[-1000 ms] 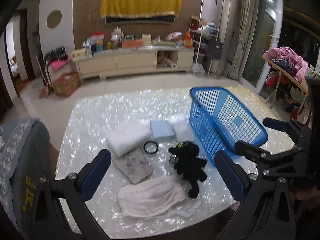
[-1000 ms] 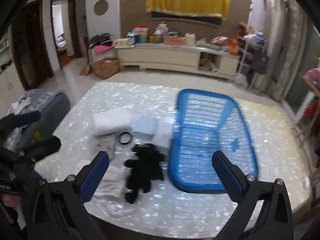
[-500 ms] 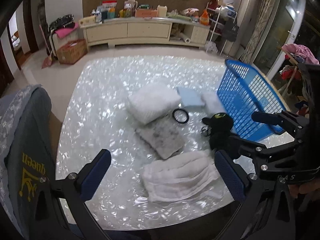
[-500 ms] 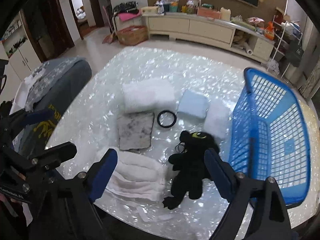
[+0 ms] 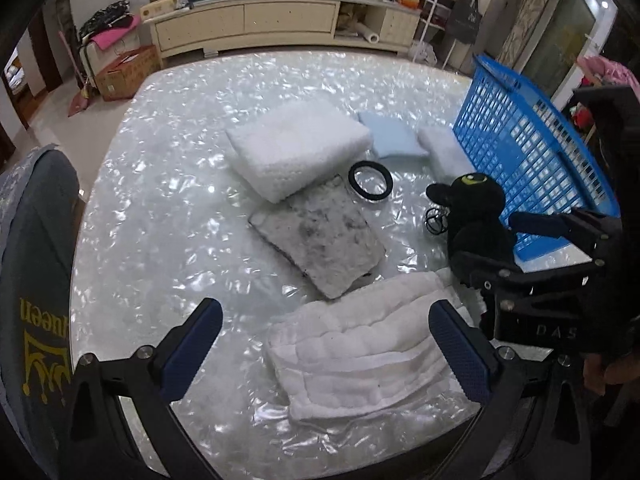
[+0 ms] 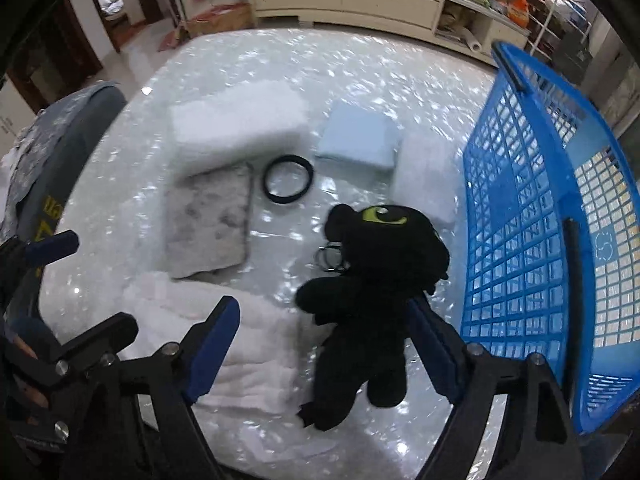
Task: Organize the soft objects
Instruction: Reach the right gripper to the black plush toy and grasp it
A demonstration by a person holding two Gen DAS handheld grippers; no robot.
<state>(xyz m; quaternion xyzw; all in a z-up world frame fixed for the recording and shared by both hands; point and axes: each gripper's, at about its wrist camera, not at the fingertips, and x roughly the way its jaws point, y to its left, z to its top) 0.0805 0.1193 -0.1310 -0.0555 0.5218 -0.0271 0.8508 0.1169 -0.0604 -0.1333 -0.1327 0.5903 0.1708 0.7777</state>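
Note:
A black plush toy [image 6: 380, 264] [image 5: 476, 216] lies on the shiny white table [image 5: 180, 200] beside a blue basket [image 6: 520, 200] [image 5: 520, 152]. My right gripper [image 6: 324, 340] [image 5: 508, 248] points down over it; its jaws are closing with the plush's body between them, the left pad clear of it. My left gripper [image 5: 326, 344] [image 6: 76, 292] hangs open above a folded white quilted cloth [image 5: 360, 344] [image 6: 248, 352]. Farther back lie a grey mottled pad [image 5: 320, 236], a thick white foam pad [image 5: 296, 148], a light blue sponge [image 5: 394, 136] and a small white pad [image 5: 442, 150].
A black ring [image 5: 351, 178] and a small wire keyring [image 5: 436, 220] lie between the pads and the plush. A grey chair back [image 5: 32, 280] with yellow lettering stands at the table's left edge. A cluttered sideboard [image 5: 280, 20] lines the far wall.
Both grippers have sunk toward the table and tipped downward. The right gripper's jaws have narrowed and now straddle the plush; the left now hangs over the white cloth.

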